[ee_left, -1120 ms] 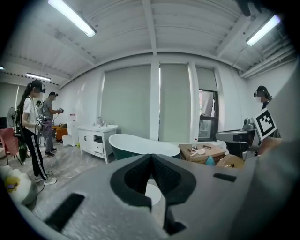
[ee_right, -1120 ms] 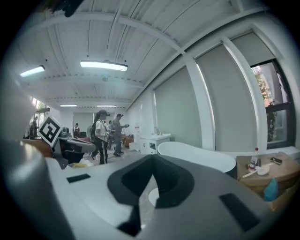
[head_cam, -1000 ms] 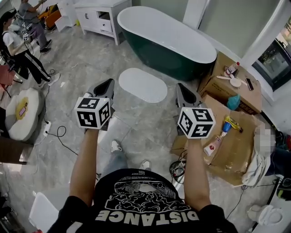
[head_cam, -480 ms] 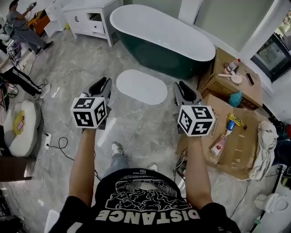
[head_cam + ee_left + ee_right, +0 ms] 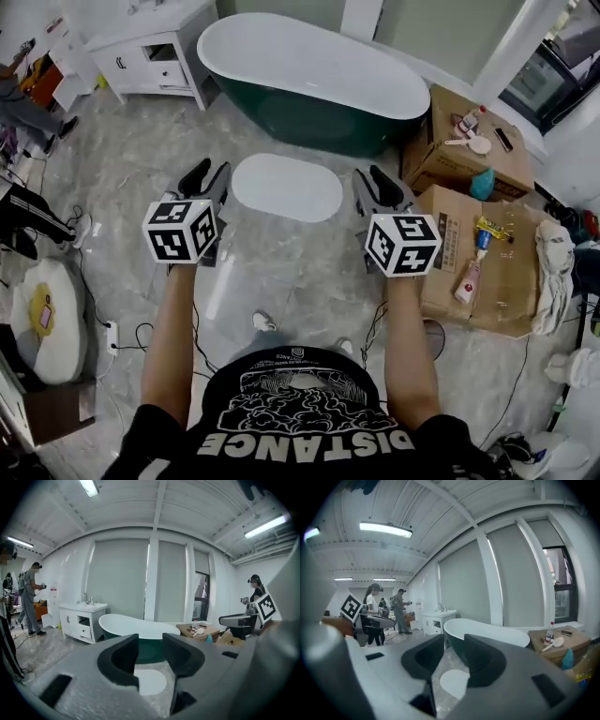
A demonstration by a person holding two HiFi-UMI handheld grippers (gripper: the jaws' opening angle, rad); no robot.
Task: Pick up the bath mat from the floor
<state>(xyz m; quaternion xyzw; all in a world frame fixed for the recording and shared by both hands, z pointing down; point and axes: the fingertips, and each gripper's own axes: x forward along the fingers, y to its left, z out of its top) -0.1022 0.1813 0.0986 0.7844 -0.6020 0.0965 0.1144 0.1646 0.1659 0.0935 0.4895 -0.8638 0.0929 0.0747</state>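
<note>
A white oval bath mat (image 5: 287, 187) lies flat on the grey marble floor in front of the dark green bathtub (image 5: 314, 70). It also shows between the jaws in the left gripper view as the mat (image 5: 151, 682) and in the right gripper view as the mat (image 5: 454, 682), far below. My left gripper (image 5: 208, 174) is held in the air left of the mat, its jaws opening with nothing between them. My right gripper (image 5: 378, 181) hangs right of the mat, jaws also opening and empty.
Cardboard boxes (image 5: 476, 159) with bottles and tubes stand at the right. A white vanity cabinet (image 5: 150, 56) is at the back left. Cables (image 5: 141, 328) trail on the floor by a round cushion (image 5: 42, 319). People stand at the far left (image 5: 32, 599).
Both grippers' jaws have parted from shut. The view has shifted toward the tub, so the mat sits nearer between the two grippers.
</note>
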